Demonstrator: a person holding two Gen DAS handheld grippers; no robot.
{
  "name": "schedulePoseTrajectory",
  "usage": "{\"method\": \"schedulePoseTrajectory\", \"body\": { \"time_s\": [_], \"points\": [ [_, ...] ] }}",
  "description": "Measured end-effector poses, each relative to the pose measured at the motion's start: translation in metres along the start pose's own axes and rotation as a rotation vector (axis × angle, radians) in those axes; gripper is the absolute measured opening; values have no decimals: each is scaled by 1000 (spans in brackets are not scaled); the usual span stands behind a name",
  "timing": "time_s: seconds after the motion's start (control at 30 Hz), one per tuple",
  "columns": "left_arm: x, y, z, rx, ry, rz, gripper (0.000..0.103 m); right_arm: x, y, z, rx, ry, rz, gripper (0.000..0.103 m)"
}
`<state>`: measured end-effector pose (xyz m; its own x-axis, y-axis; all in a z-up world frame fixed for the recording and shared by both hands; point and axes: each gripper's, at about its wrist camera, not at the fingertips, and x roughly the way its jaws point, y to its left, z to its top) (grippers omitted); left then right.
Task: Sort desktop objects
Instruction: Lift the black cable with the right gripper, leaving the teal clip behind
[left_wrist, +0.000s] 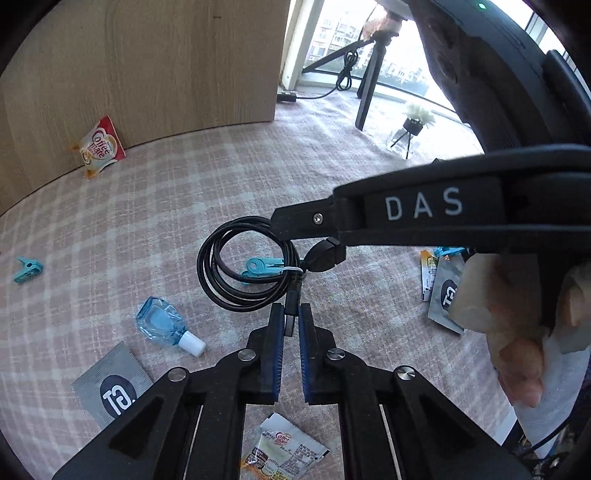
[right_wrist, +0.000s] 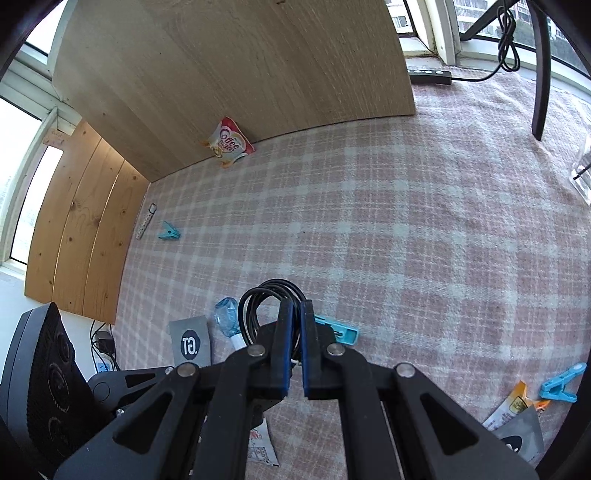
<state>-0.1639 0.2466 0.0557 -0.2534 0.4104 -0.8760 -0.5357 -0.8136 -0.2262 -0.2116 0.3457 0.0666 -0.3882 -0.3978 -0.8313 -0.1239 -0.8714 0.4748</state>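
A coiled black cable (left_wrist: 236, 266) is gripped at both ends. In the left wrist view my left gripper (left_wrist: 291, 314) is shut on one plug (left_wrist: 291, 312) of it, pinched between the blue pads. My right gripper (left_wrist: 295, 230) reaches in from the right, shut on the cable by its other plug (left_wrist: 327, 254). The right wrist view shows the right gripper (right_wrist: 297, 314) with its pads together on the cable, and the coil (right_wrist: 258, 302) bulging out to the left. A blue clip (left_wrist: 266, 267) lies on the checked cloth (left_wrist: 147, 221) under the coil.
On the cloth lie a blue bottle (left_wrist: 162, 325), grey sachets (left_wrist: 110, 391), creamer sachets (left_wrist: 101, 147) (left_wrist: 280, 450) and another blue clip (left_wrist: 28, 268). More sachets (left_wrist: 439, 288) lie right. A wooden board (left_wrist: 147, 62) stands behind; a vase (left_wrist: 410, 125) and tripod leg (left_wrist: 369, 88) stand far right.
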Motion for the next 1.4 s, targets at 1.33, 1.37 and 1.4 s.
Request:
{"method": "schedulePoseTrajectory", "body": {
  "time_s": [1.33, 1.37, 1.4],
  "points": [
    [16, 69, -45, -276, 88, -22, 31, 71, 19, -22, -63, 223, -5, 21],
    [17, 70, -44, -287, 86, -37, 31, 71, 19, -22, -62, 224, -6, 21],
    [18, 69, -42, -288, 81, -46, 29, 70, 18, -24, -61, 222, -7, 21]
  ]
}}
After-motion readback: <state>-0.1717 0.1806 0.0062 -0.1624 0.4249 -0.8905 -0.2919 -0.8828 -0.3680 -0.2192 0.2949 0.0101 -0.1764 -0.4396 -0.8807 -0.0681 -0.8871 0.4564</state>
